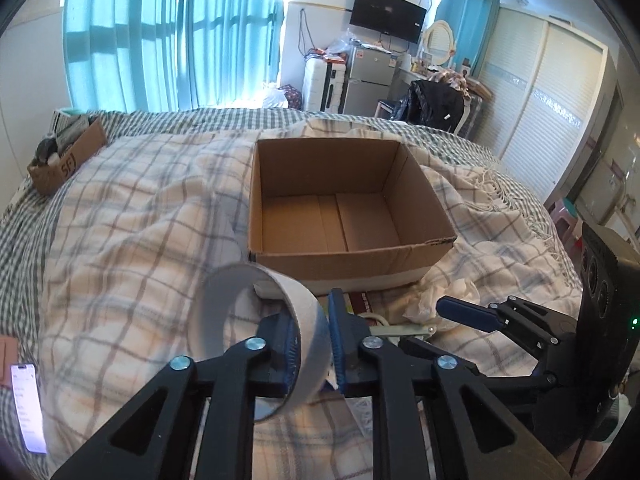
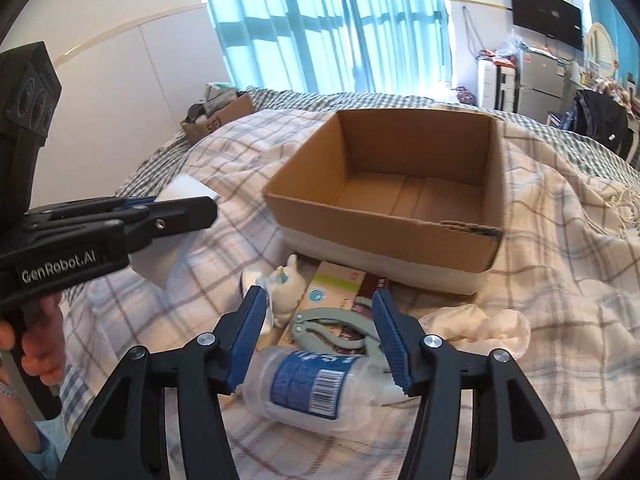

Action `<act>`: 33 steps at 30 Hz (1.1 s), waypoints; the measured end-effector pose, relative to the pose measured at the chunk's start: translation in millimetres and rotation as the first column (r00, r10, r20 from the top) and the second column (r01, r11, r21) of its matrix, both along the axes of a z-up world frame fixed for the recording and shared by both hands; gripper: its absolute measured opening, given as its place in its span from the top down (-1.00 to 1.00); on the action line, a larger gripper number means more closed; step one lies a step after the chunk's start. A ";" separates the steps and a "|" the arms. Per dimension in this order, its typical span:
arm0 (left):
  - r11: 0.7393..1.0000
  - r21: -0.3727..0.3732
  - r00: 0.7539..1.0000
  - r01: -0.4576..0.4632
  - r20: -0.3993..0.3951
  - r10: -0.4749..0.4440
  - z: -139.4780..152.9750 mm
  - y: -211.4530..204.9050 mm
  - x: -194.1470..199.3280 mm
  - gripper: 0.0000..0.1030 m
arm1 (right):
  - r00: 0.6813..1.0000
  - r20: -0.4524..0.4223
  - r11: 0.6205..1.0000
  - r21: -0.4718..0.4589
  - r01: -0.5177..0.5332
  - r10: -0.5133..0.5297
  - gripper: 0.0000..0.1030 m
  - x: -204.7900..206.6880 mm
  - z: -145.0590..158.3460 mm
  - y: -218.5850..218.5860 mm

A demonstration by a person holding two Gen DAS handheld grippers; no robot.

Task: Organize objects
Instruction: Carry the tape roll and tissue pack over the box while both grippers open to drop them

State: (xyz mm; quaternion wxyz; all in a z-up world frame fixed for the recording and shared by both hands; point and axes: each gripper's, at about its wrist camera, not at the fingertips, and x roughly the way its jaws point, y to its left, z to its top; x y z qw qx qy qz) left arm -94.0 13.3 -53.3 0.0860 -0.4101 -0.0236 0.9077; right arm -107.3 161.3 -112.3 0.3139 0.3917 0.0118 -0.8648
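The left gripper is clamped on the wall of a wide white tape roll, with one blue pad inside the ring and one outside; the roll is lifted clear of the plaid blanket. The right gripper has its fingers apart, with nothing between the pads. Below it on the bed lie a clear plastic bottle with a blue label, a grey-green plier-like tool, a small white figurine and a flat printed carton. A crumpled white cloth lies to the right of these. The open cardboard box stands on the blanket just beyond the items; its floor is bare. A second, smaller cardboard box sits at the far left edge of the bed.
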 end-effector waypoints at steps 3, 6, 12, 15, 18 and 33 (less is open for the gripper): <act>1.000 -0.014 1.000 -0.012 0.005 0.012 -3.5 -4.8 -3.5 0.72 | 1.000 0.008 1.000 -0.001 0.000 0.000 -0.12 -3.0 -1.0 0.1; 0.999 -0.007 0.999 -0.036 0.012 0.036 -10.8 -15.7 -3.4 0.75 | 1.000 0.002 0.999 0.042 -0.021 0.021 -0.13 -0.2 -2.3 -11.3; 0.996 -0.012 0.996 -0.083 0.017 0.083 -26.1 -46.2 3.5 0.75 | 0.994 0.049 0.987 0.122 -0.103 0.098 -0.13 4.4 -19.3 -59.9; 0.995 0.005 0.995 -0.103 0.015 0.103 -30.7 -61.9 6.8 0.75 | 0.988 0.096 0.977 0.165 -0.138 0.123 -0.13 5.1 -35.3 -86.4; 0.994 0.035 0.995 -0.101 0.018 0.100 -34.1 -74.8 9.0 0.75 | 0.981 0.143 0.969 0.191 -0.158 0.132 0.62 3.5 -48.5 -105.3; 0.991 0.121 0.995 0.052 -0.088 -0.042 32.6 -45.0 -32.5 0.75 | 0.971 -0.228 0.970 0.209 0.121 -0.072 0.65 -23.9 99.3 -42.3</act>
